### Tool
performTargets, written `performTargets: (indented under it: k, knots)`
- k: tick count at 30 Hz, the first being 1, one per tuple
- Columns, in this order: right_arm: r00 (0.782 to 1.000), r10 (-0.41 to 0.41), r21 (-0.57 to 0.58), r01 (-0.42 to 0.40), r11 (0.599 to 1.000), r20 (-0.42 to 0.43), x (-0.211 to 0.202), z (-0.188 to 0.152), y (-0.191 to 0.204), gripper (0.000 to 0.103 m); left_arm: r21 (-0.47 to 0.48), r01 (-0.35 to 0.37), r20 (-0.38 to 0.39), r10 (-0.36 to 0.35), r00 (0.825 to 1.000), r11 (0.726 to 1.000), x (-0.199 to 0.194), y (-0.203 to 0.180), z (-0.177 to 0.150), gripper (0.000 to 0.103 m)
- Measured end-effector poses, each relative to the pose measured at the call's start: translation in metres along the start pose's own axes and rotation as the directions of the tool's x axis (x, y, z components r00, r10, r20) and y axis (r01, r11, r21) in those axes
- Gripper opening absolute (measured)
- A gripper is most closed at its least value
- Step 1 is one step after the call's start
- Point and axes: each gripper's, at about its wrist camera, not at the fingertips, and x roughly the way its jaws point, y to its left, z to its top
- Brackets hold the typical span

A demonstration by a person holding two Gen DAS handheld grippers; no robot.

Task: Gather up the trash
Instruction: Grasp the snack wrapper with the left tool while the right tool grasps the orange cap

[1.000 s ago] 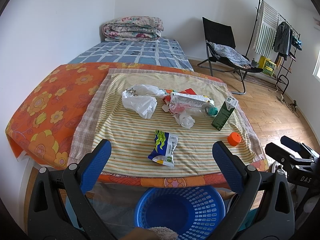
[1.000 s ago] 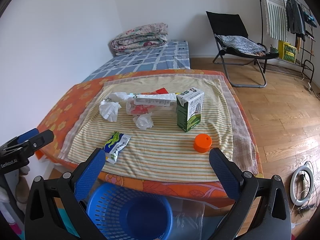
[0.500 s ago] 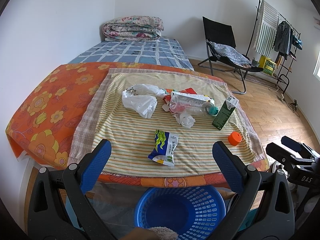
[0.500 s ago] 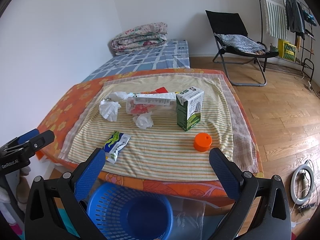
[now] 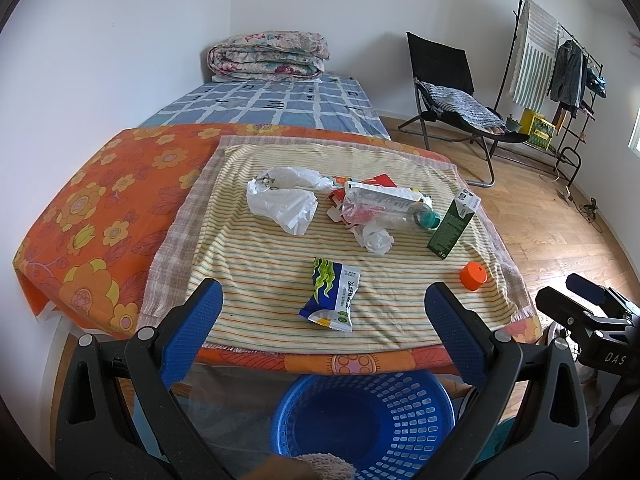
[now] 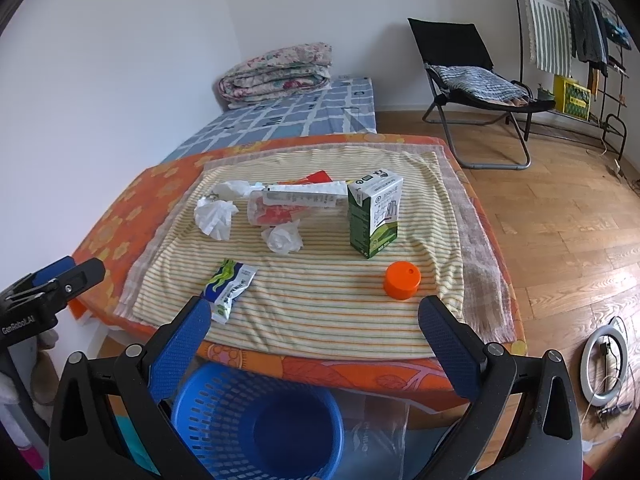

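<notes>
Trash lies on a striped cloth (image 5: pixel 260 280) over the bed: a blue-green snack packet (image 5: pixel 331 300) (image 6: pixel 229 288), an orange cap (image 5: pixel 473 276) (image 6: pixel 401 280), a green carton (image 5: pixel 452 224) (image 6: pixel 374 214), a crumpled tissue (image 5: pixel 376 238) (image 6: pixel 282 239), a clear plastic bottle (image 5: pixel 384 214) (image 6: pixel 288 210) and a white plastic bag (image 5: pixel 286 200) (image 6: pixel 216 216). A blue basket (image 5: pixel 362 426) (image 6: pixel 256 420) stands on the floor below the bed's near edge. My left gripper (image 5: pixel 322 332) and right gripper (image 6: pixel 314 338) are both open and empty, held above the basket, short of the bed.
A folded quilt (image 5: pixel 268 56) lies at the bed's far end by the wall. A black folding chair (image 5: pixel 452 92) and a clothes rack (image 5: pixel 556 80) stand on the wooden floor to the right. A ring light (image 6: pixel 604 364) lies on the floor.
</notes>
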Motion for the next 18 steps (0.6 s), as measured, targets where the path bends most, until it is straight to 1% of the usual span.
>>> performTargets:
  k: [3, 4, 6, 9, 13, 16, 18]
  knots:
    - [1.0, -0.01, 0.0, 0.01, 1.0, -0.002, 0.0, -0.002, -0.003, 0.103, 0.007, -0.003, -0.006, 0.003, 1.0, 1.0, 0.001, 0.005, -0.003, 0.103]
    - [1.0, -0.015, 0.001, 0.015, 1.0, -0.001, 0.0, -0.003, -0.005, 0.103, 0.008, -0.004, -0.011, 0.004, 1.0, 1.0, 0.003, 0.014, -0.005, 0.103]
    - [1.0, -0.02, 0.009, 0.02, 1.0, -0.003, 0.002, -0.007, -0.01, 0.103, 0.016, -0.009, -0.021, 0.01, 1.0, 1.0, 0.007, 0.02, -0.008, 0.103]
    - [0.999, -0.019, 0.04, 0.02, 0.999, -0.027, 0.007, -0.011, -0.022, 0.103, 0.03, -0.01, -0.041, 0.011, 0.999, 0.999, 0.015, 0.024, -0.01, 0.103]
    - [0.997, -0.048, 0.045, 0.051, 0.998, -0.067, 0.015, -0.012, -0.038, 0.103, 0.058, 0.013, -0.115, -0.006, 0.993, 0.998, 0.034, 0.02, -0.011, 0.103]
    - [0.992, -0.066, 0.035, 0.07, 0.997, -0.111, 0.023, -0.011, -0.046, 0.103, 0.074, 0.042, -0.17, -0.029, 0.985, 0.996, 0.049, 0.017, -0.011, 0.103]
    - [0.987, -0.067, 0.034, 0.073, 0.997, -0.144, 0.032, -0.008, -0.052, 0.103, 0.067, 0.056, -0.202, -0.041, 0.979, 0.996, 0.058, 0.016, -0.011, 0.103]
